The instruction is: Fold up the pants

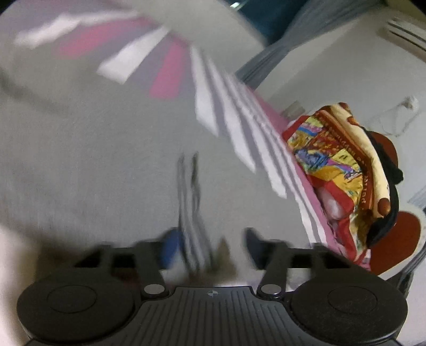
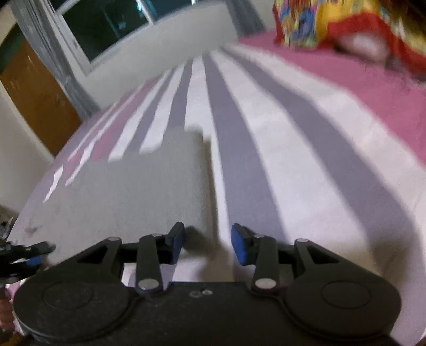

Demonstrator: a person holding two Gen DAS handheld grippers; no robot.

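Observation:
Light grey pants (image 1: 93, 149) lie spread on a striped bed; the left wrist view is blurred by motion. A dark drawstring (image 1: 190, 191) runs down the fabric toward my left gripper (image 1: 210, 246), which is open just over the pants, nothing between its blue pads. In the right wrist view a pants leg (image 2: 143, 183) lies flat with its hem at the far end. My right gripper (image 2: 207, 243) is open, low at the leg's right edge, its left pad (image 2: 177, 241) over the fabric, its right pad (image 2: 239, 246) over the sheet. The left gripper also shows at the left edge of the right wrist view (image 2: 29, 255).
The bed sheet (image 2: 279, 149) has white, grey and pink stripes. A colourful red and yellow bundle of cloth (image 1: 343, 165) lies at the bed's far side, also in the right wrist view (image 2: 332, 24). A window (image 2: 106, 24), curtains and a wooden door (image 2: 34, 98) stand behind the bed.

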